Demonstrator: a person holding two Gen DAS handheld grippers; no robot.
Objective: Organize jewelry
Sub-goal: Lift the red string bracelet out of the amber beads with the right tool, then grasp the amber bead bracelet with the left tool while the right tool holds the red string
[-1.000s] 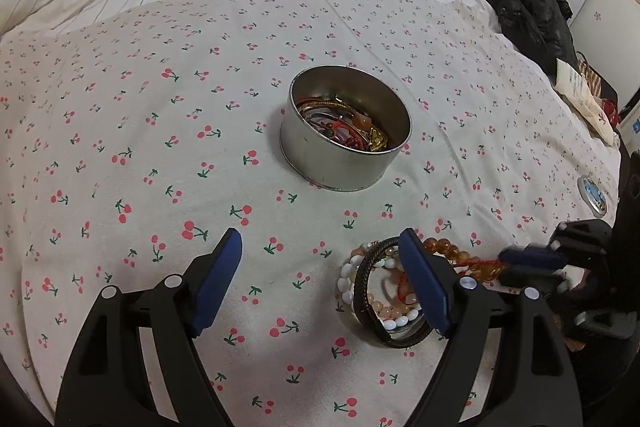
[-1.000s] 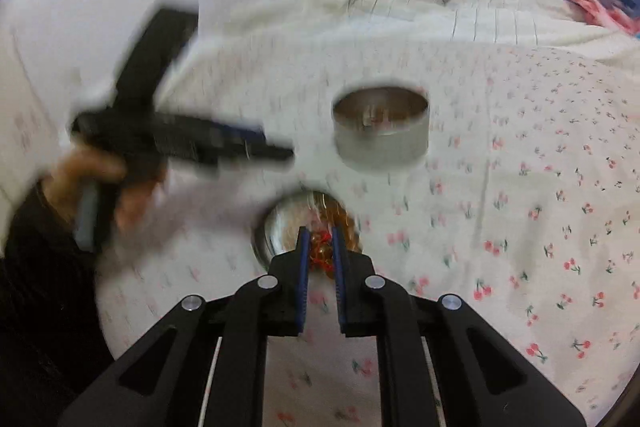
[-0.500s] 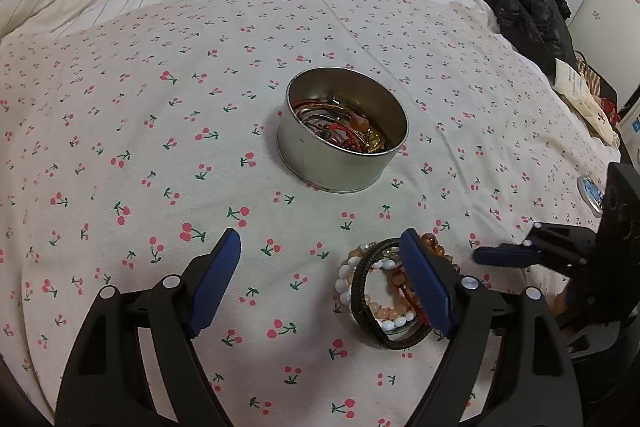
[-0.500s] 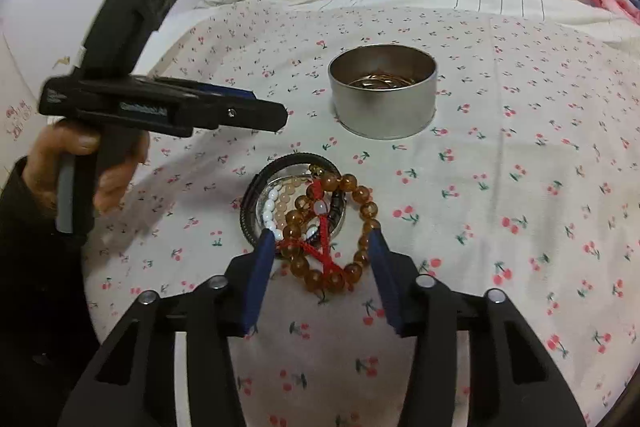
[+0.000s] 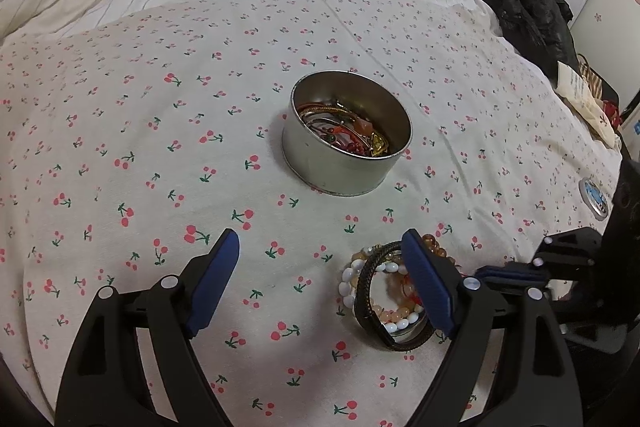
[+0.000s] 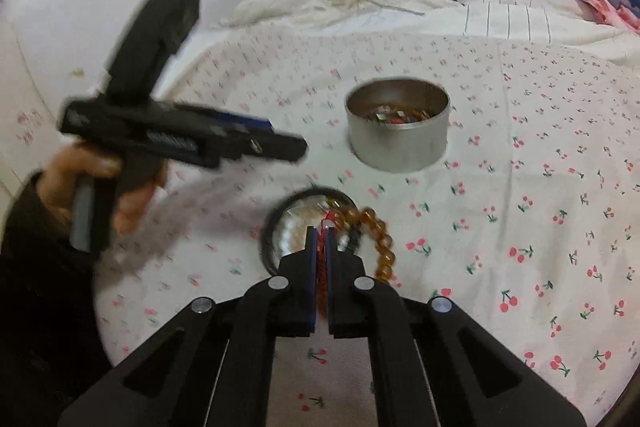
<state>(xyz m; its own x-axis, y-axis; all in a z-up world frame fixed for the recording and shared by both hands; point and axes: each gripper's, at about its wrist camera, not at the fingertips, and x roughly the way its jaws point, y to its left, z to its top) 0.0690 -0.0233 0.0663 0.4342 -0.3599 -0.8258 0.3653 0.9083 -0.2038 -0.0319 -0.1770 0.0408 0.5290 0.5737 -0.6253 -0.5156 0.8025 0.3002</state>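
Half a second ago my right gripper (image 6: 320, 239) stood spread over the bracelet pile; now its blue-padded fingers (image 6: 311, 247) have closed to a thin gap on the red cord of the amber bead bracelet (image 6: 380, 239), whose beads trail off to the right of the pads. I pinch the cord rather than the beads, I judge, because the round beads would slip out. That bracelet lies partly across the black leather band (image 5: 366, 291) and the white bead bracelet (image 5: 348, 287), all heaped on the cherry-print bedspread (image 5: 160, 147), near the round silver tin (image 5: 344, 167) that already holds a tangle of red and gold pieces. The tin sits just beyond the pile, so the carry should be short.

My left gripper (image 5: 320, 283) hangs with its fingers wide and empty, the right pad (image 5: 424, 287) just over the pile, ready, I think, to pin down the other bracelets when I lift. The snag risk is the black band coming up with the cord.
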